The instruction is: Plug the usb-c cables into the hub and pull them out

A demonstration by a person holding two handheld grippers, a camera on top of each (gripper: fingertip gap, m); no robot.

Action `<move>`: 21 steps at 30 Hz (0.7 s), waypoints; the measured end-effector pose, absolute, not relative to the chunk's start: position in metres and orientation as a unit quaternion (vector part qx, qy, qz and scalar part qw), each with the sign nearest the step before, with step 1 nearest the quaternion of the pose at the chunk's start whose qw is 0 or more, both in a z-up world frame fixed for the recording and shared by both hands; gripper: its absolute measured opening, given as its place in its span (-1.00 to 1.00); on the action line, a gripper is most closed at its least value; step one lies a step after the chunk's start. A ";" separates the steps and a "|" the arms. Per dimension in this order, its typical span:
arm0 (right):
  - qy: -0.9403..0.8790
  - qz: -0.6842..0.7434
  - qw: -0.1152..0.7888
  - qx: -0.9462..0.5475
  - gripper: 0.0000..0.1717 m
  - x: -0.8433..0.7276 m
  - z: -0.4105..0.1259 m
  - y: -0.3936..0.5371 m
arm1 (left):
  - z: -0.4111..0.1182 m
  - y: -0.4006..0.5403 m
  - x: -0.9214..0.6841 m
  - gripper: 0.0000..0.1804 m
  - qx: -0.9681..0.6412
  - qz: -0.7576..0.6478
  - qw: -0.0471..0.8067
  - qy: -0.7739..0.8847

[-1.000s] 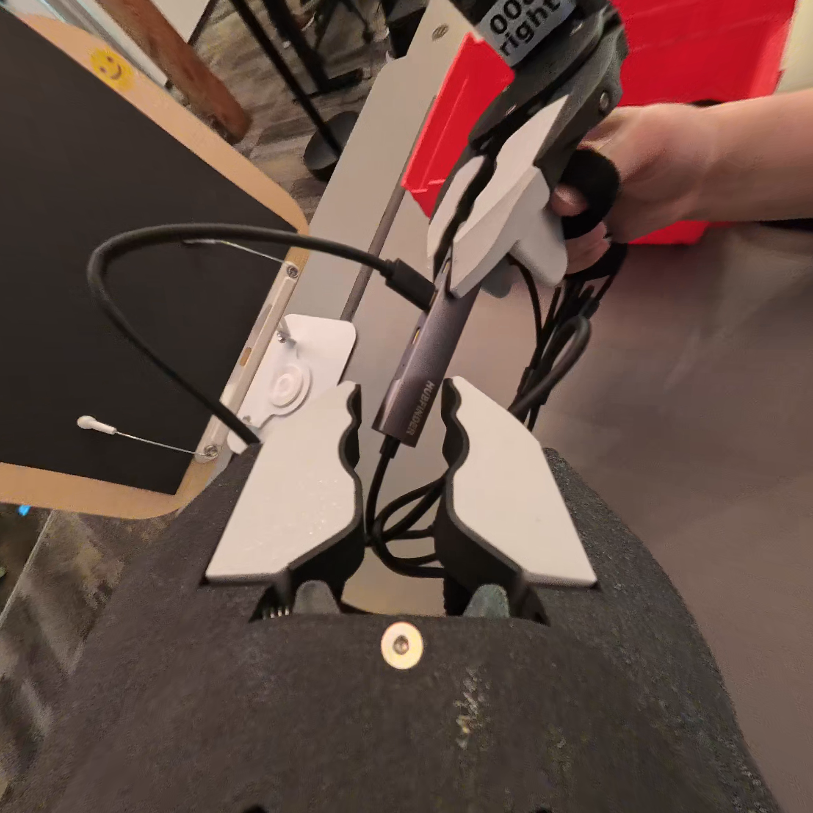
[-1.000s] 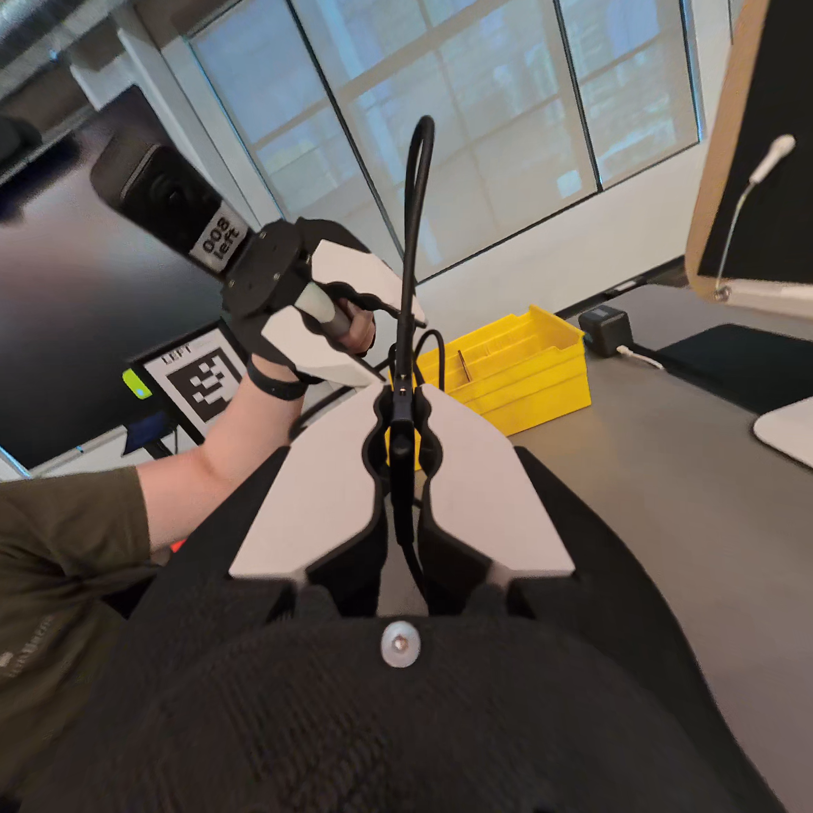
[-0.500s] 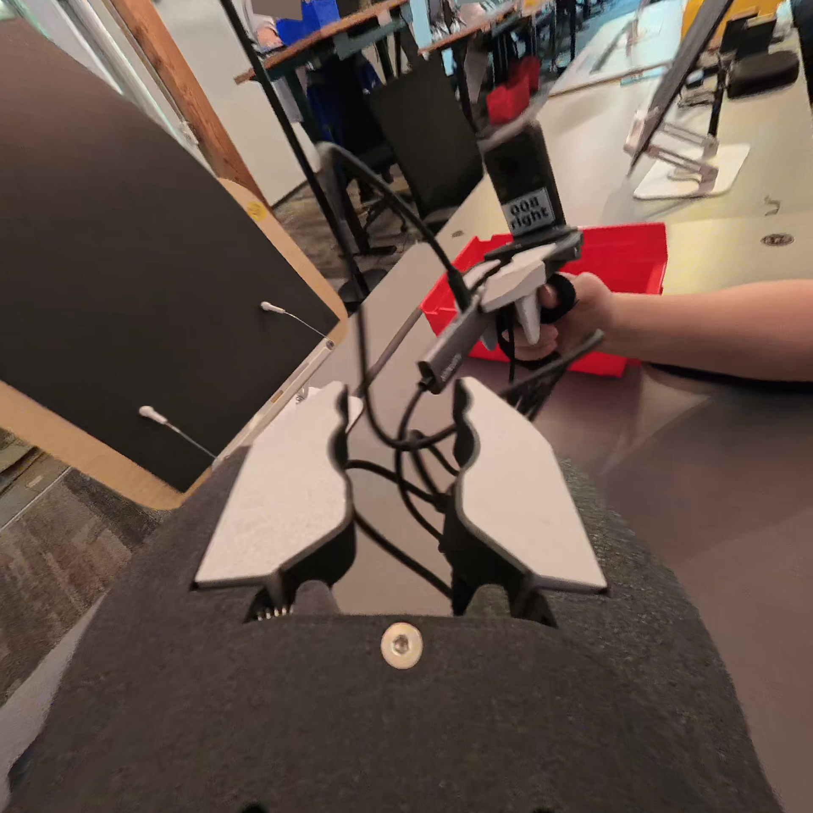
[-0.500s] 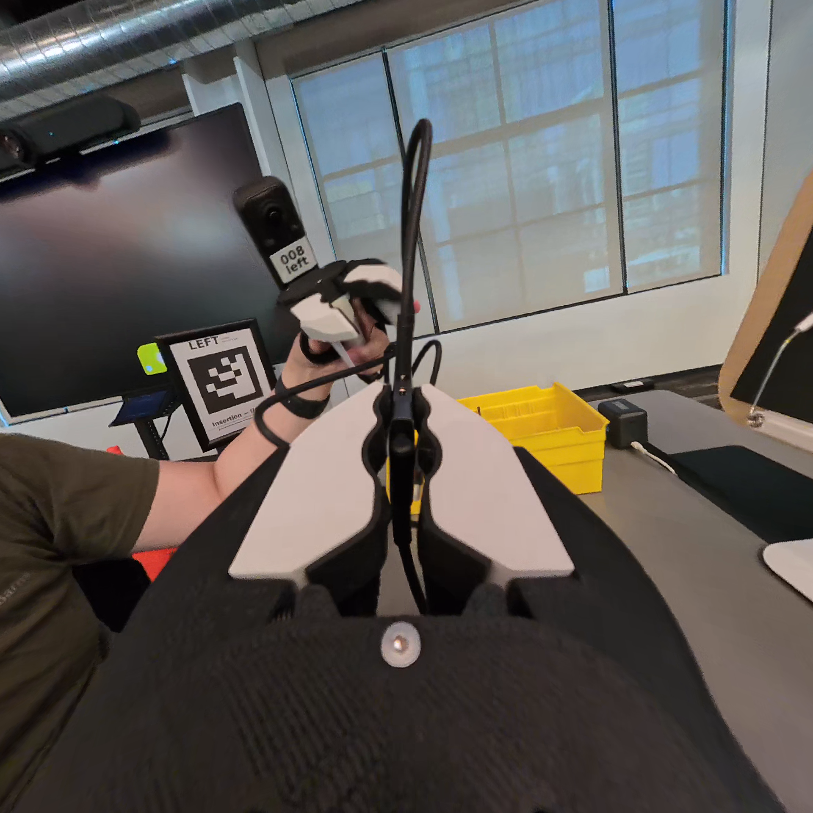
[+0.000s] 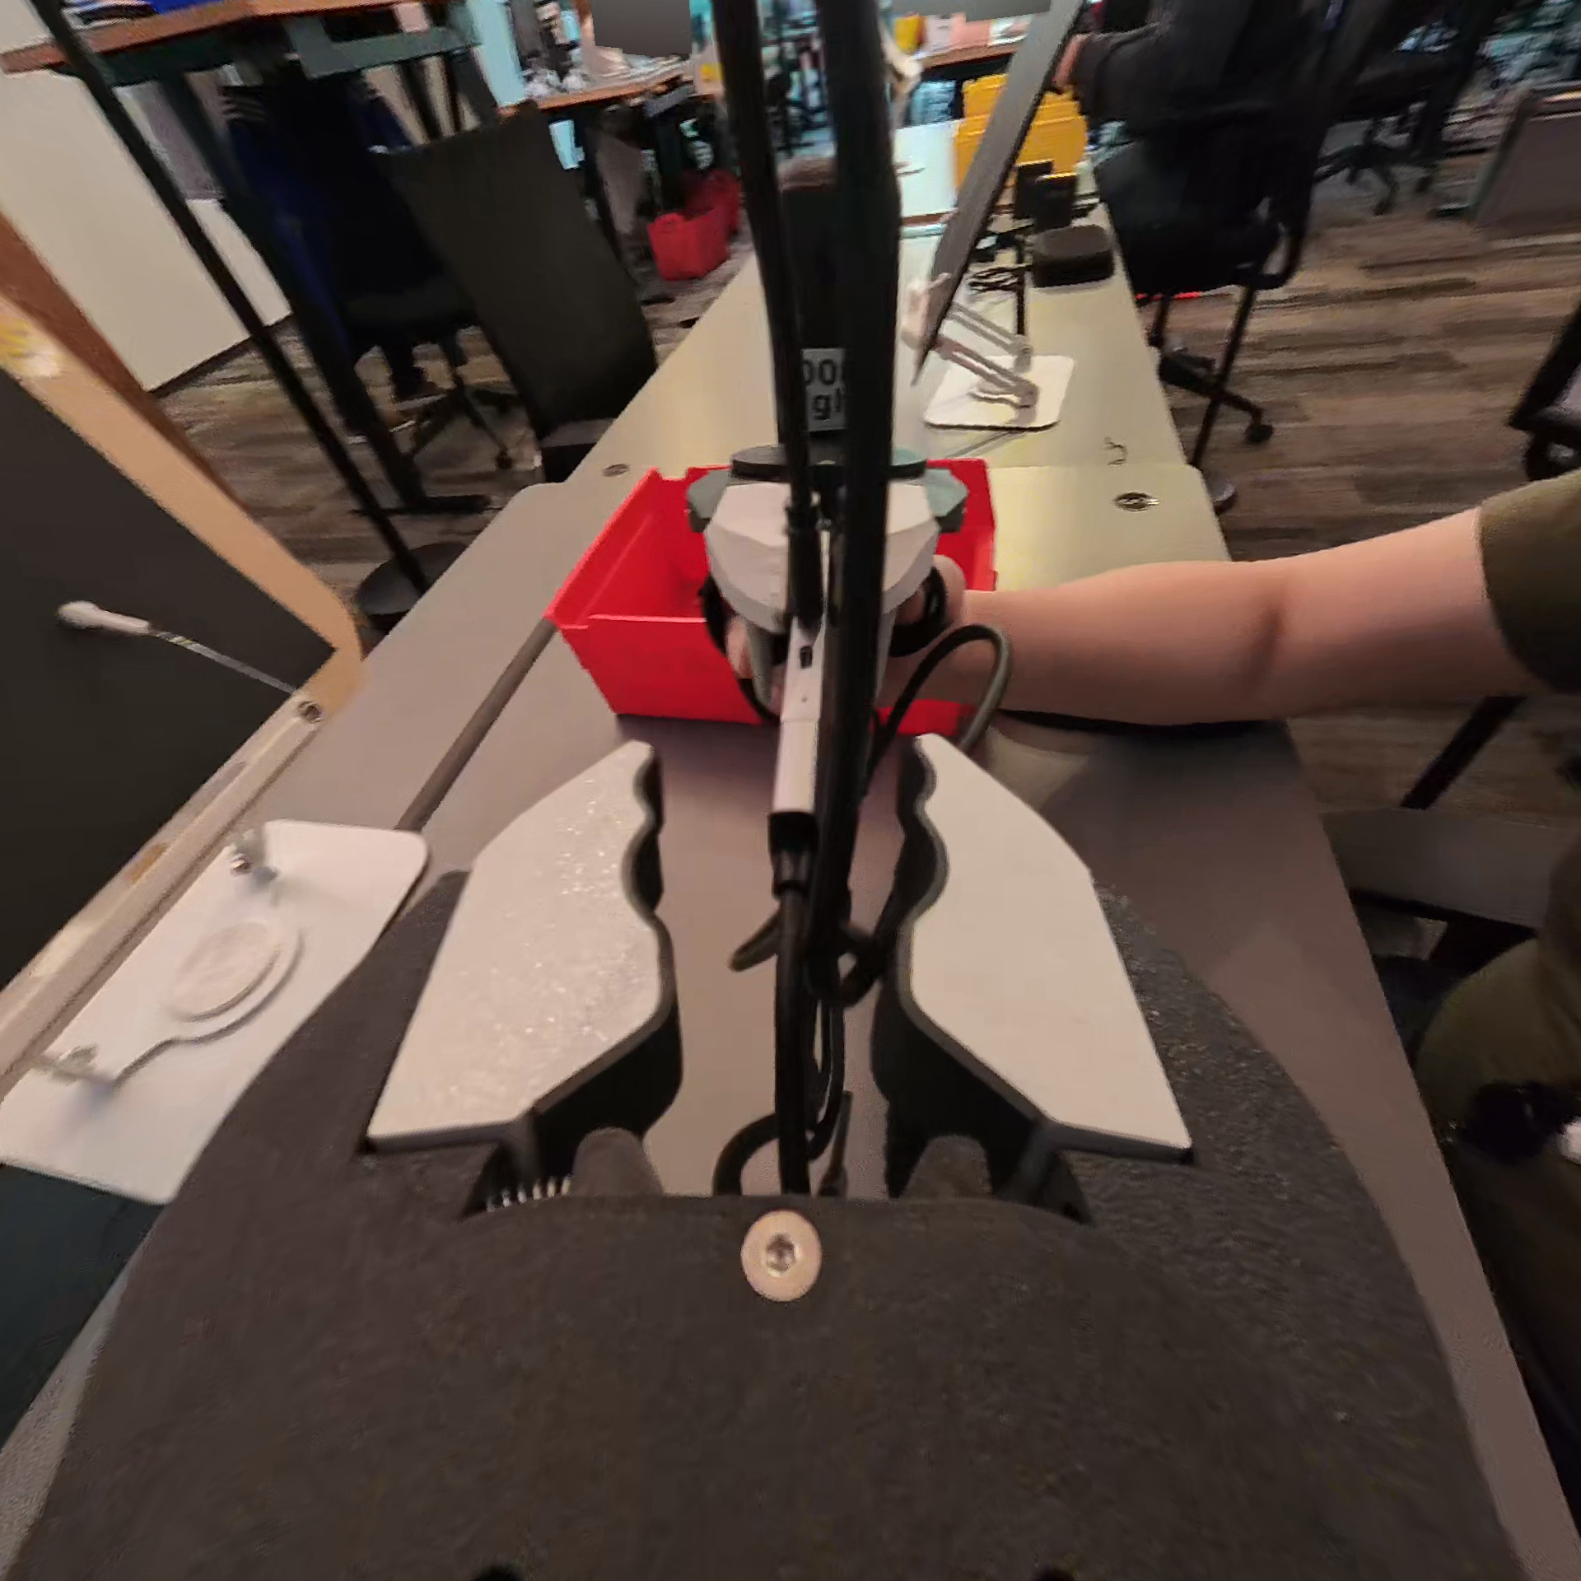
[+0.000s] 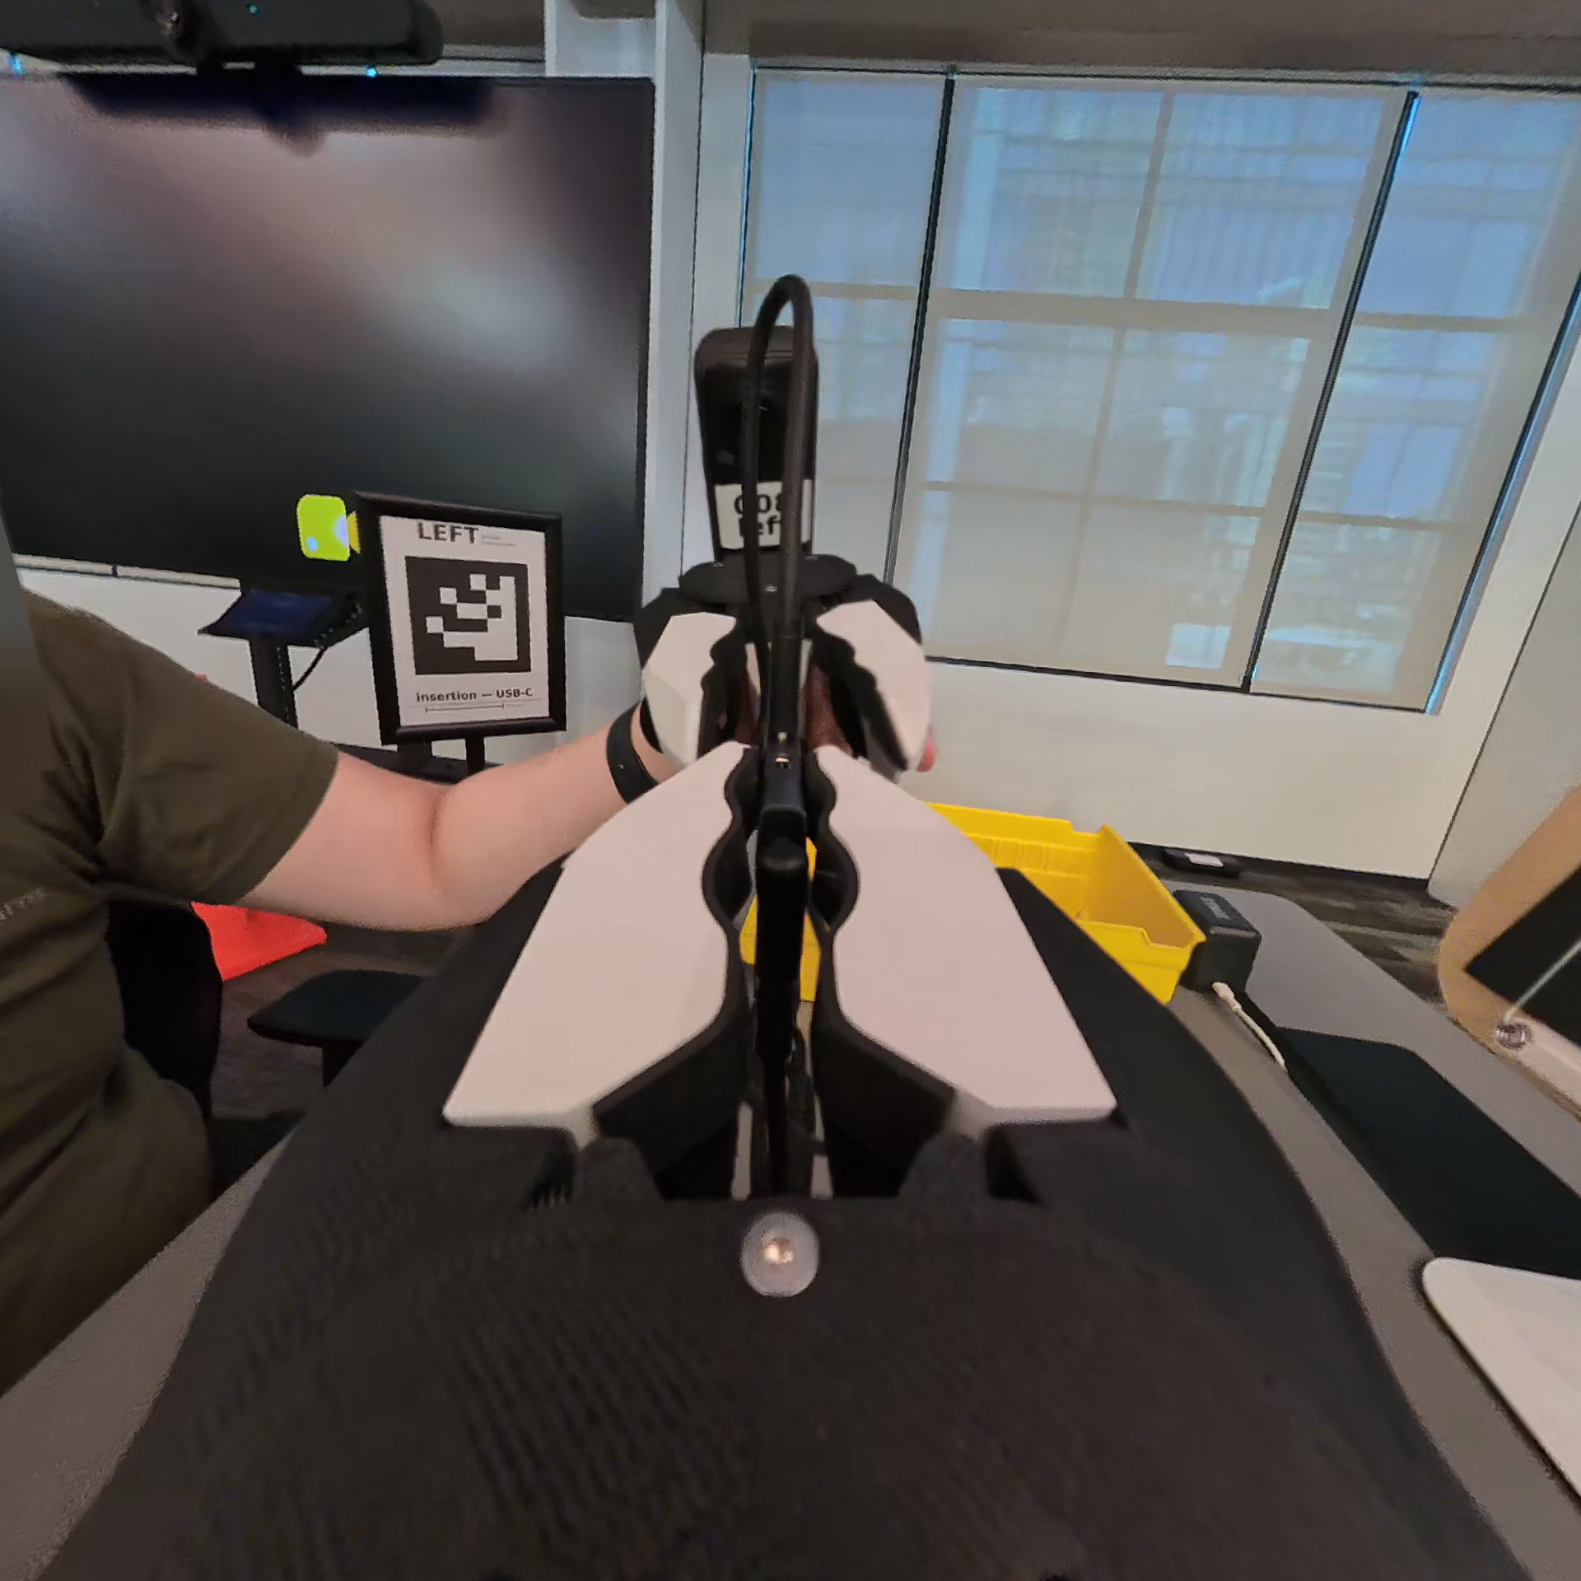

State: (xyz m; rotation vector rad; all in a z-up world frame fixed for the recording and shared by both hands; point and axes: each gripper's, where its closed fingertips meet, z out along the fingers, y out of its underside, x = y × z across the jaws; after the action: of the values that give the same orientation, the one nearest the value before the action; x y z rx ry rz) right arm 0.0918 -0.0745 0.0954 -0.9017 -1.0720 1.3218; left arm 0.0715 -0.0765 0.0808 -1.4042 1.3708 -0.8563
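My right gripper [image 6: 780, 761] is shut on the slim grey usb-c hub [image 6: 780, 864], which I see edge-on between its pads. A black usb-c cable [image 6: 791, 295] comes out of the hub's far end and loops upward. In the left wrist view the right gripper [image 5: 813, 565] holds the hub [image 5: 796, 736] by its upper end, with the hub's black tail cable [image 5: 791, 984] hanging below. My left gripper [image 5: 783, 761] is open wide. The hub's lower end stands between its fingers [image 5: 599, 855], which do not touch it. The left gripper also shows in the right wrist view [image 6: 783, 676], facing mine.
A red bin [image 5: 633, 633] sits on the grey table [image 5: 1198, 855] behind the right gripper. A yellow bin [image 6: 1095, 890] and a black adapter [image 6: 1215, 932] lie on the other side. A black board with a wooden rim [image 5: 128, 684] and a white base plate [image 5: 257, 941] stand at the left. My two grippers' fingertips are within a few centimetres of each other.
My left gripper's jaws have opened wider and it has swung to face the right gripper head-on. The right gripper has kept its hold on the hub and turned toward the left one.
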 end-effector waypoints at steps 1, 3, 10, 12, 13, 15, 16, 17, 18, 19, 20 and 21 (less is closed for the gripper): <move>-0.462 0.559 0.575 -0.379 -0.89 0.091 0.095 -0.077 | 0.078 -0.080 0.076 -0.52 -0.568 -0.353 0.476 0.571; -0.465 0.549 0.591 -0.366 -0.89 0.093 0.097 -0.078 | 0.078 -0.081 0.079 -0.71 -0.552 -0.343 0.493 0.578; -0.474 0.533 0.610 -0.346 -0.89 0.095 0.095 -0.078 | 0.078 -0.079 0.082 -0.82 -0.526 -0.332 0.524 0.582; -0.476 0.533 0.611 -0.341 -0.89 0.095 0.095 -0.078 | 0.079 -0.079 0.082 -0.87 -0.519 -0.328 0.534 0.581; -0.477 0.534 0.610 -0.339 -0.89 0.095 0.095 -0.079 | 0.079 -0.079 0.082 -0.87 -0.516 -0.326 0.537 0.582; -0.479 0.539 0.606 -0.336 -0.89 0.095 0.095 -0.080 | 0.077 -0.080 0.081 -0.89 -0.511 -0.324 0.538 0.587; -0.478 0.543 0.601 -0.340 -0.88 0.094 0.094 -0.079 | 0.076 -0.080 0.081 -0.89 -0.512 -0.316 0.540 0.588; -0.476 0.540 0.599 -0.350 -0.87 0.094 0.094 -0.076 | 0.076 -0.076 0.080 -0.89 -0.516 -0.297 0.550 0.586; -0.470 0.527 0.608 -0.363 -0.82 0.093 0.095 -0.070 | 0.076 -0.073 0.080 -0.89 -0.518 -0.275 0.563 0.582; -0.456 0.511 0.627 -0.371 -0.73 0.096 0.099 -0.064 | 0.076 -0.069 0.079 -0.89 -0.519 -0.252 0.575 0.580; -0.432 0.497 0.653 -0.376 -0.65 0.102 0.108 -0.057 | 0.075 -0.064 0.078 -0.89 -0.520 -0.227 0.588 0.576; -0.409 0.479 0.676 -0.383 -0.58 0.110 0.117 -0.051 | 0.075 -0.059 0.077 -0.90 -0.522 -0.203 0.600 0.571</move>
State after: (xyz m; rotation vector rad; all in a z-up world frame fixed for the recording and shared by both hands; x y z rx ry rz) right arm 0.1097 -0.0506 0.1172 -0.8606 -0.9191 1.0760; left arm 0.0769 -0.0588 0.0754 -1.2113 1.3243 -0.4717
